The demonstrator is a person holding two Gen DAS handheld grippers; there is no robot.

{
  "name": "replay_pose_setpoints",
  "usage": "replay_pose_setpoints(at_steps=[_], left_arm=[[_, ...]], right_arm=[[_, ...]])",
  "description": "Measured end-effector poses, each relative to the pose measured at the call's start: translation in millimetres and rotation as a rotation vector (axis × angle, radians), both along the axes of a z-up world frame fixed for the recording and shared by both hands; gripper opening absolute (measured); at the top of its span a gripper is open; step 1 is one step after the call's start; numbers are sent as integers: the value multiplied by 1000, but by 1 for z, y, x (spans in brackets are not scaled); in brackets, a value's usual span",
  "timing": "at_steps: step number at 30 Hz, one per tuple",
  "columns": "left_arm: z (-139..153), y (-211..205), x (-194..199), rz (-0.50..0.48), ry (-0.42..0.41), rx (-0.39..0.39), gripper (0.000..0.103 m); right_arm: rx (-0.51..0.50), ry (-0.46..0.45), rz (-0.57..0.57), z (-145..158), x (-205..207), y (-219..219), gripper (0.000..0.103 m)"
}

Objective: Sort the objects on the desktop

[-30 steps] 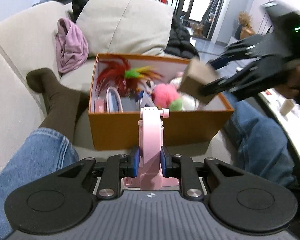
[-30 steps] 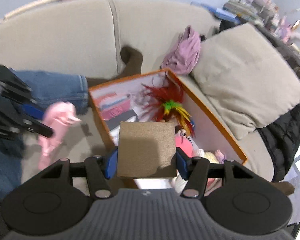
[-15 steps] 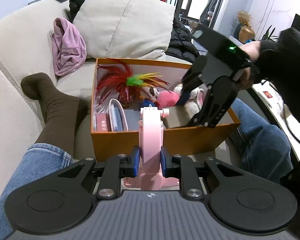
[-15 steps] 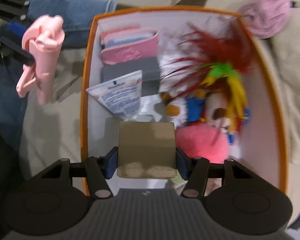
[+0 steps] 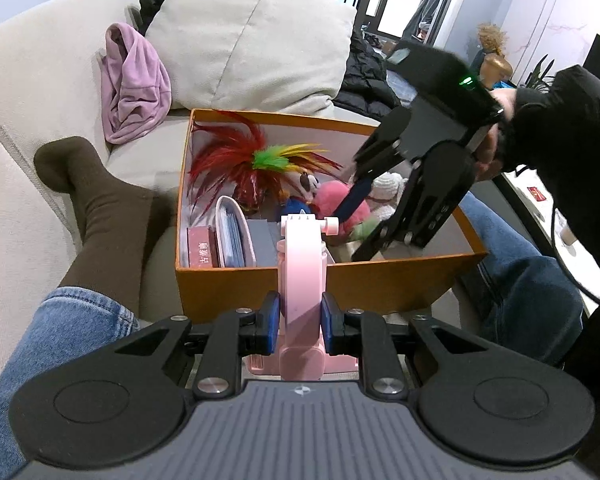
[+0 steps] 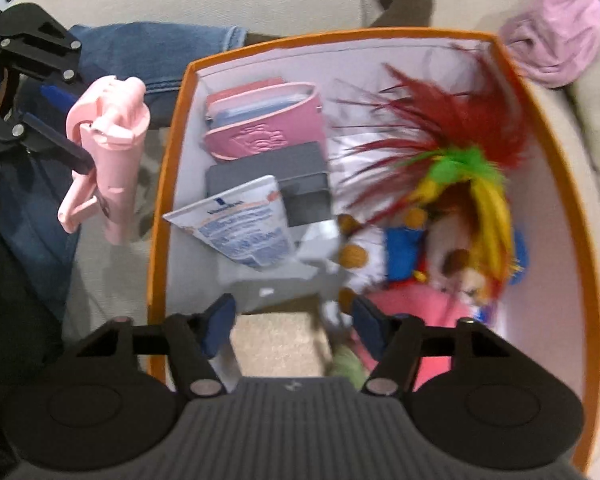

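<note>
An orange box (image 5: 260, 284) (image 6: 164, 184) sits on the sofa, filled with a feathered toy (image 5: 256, 160) (image 6: 452, 152), a pink pouch (image 6: 268, 124), a grey case (image 6: 268, 168), a tube (image 6: 244, 224) and plush toys. My left gripper (image 5: 300, 318) is shut on a pink bottle (image 5: 302, 280) (image 6: 108, 148), held just in front of the box's near wall. My right gripper (image 6: 292, 316) (image 5: 360, 224) hangs open inside the box, over a tan cardboard block (image 6: 278, 344) lying on the box floor between its fingers.
A beige cushion (image 5: 252, 44) and a lilac cloth (image 5: 134, 84) lie behind the box. A leg in jeans with a brown sock (image 5: 100, 216) lies left of the box, another leg (image 5: 528, 284) to its right. A low table (image 5: 540, 208) stands far right.
My right gripper came down into the box with the cardboard block, then opened and let it go onto the box floor. My left gripper has stayed shut on the pink bottle.
</note>
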State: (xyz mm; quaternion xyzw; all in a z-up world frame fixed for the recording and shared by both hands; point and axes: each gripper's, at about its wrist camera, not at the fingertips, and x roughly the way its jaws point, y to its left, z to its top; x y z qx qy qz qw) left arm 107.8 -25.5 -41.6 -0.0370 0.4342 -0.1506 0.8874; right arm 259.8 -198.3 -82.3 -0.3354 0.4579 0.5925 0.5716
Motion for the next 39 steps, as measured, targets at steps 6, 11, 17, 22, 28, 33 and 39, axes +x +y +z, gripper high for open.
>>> replay_pose_setpoints(at_steps=[6, 11, 17, 22, 28, 33, 39], left_arm=[[0, -1, 0, -1, -2, -6, 24], [0, -4, 0, -5, -3, -10, 24], [5, -2, -1, -4, -9, -21, 24], [3, -2, -1, 6, -3, -12, 24], [3, -7, -4, -15, -6, 20, 24], [-5, -14, -8, -39, 13, 44, 24], [-7, -9, -9, 37, 28, 15, 24]], right_arm=[[-154, -80, -43, -3, 1, -24, 29], [-265, -83, -1, -35, -4, -23, 23], [-218, -27, 2, -52, -6, -13, 18], [-129, 27, 8, -52, -13, -1, 18], [-132, -35, -44, -44, -18, -12, 19], [-27, -151, -154, -4, -37, -38, 19], [119, -227, -253, 49, -72, -52, 19]])
